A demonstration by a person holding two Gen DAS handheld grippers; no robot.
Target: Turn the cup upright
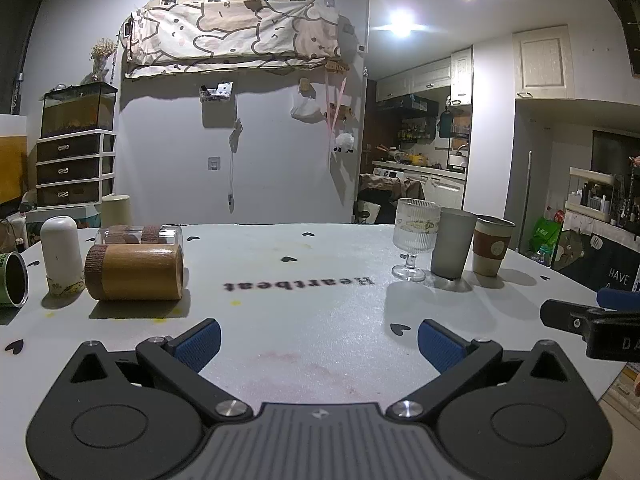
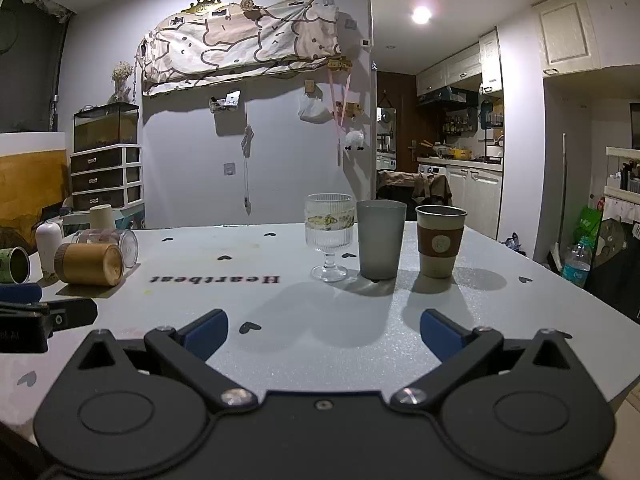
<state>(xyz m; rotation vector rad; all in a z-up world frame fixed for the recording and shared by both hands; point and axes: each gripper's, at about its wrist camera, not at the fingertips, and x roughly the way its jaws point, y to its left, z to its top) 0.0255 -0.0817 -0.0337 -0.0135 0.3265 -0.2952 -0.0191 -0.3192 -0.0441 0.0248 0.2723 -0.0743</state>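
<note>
Jaws are gaping wide and empty on my left gripper [image 1: 318, 340] and right gripper [image 2: 323, 330]; bamboo cup [image 1: 134, 272] is lying sideways at ten o'clock on the desk [image 1: 304, 312].

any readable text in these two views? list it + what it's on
"Heartbeat" – printed on the table cover, upside down from the cameras.
"HAVE" – on a dark banner past the table's right edge; the line under it is cut off.
"DA" – partial letters on the right claw.
Round logo on the sleeved cup: too small to read.

table cover [image 2: 280, 312]: "Heartbeat", upside down | dark cloth [image 1: 612, 268]: "HAVE", rest unreadable
</note>
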